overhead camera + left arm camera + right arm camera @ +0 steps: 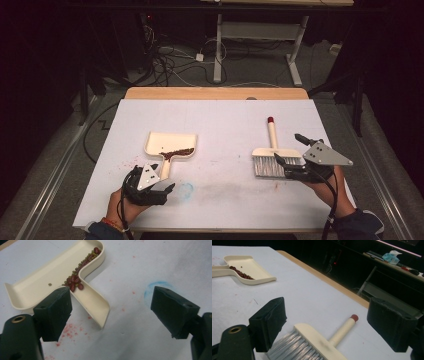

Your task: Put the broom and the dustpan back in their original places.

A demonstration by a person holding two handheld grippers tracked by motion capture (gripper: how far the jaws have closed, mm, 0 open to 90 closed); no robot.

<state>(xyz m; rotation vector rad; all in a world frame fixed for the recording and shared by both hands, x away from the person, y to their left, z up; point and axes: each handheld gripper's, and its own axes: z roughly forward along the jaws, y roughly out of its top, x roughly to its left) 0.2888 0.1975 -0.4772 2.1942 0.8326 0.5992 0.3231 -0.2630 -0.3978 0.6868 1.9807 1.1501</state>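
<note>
A cream dustpan (170, 144) lies on the white table cover, with red and green beans (177, 152) heaped along its near wall. My left gripper (153, 186) hovers open just short of the dustpan's handle (96, 305), and nothing sits between its jaws (112, 312). A cream hand brush (270, 155) with grey bristles and a red-tipped handle (354, 317) lies flat at the right. Around the brush head stands my right gripper (289, 149), open, with the bristles (289, 347) below its jaws.
Red stains (71, 330) and a faint blue ring (153, 288) mark the white cover (215, 125) near the left gripper. Bare wooden table edge (215, 93) runs along the far side. Beyond it are a desk frame (260, 35) and floor cables.
</note>
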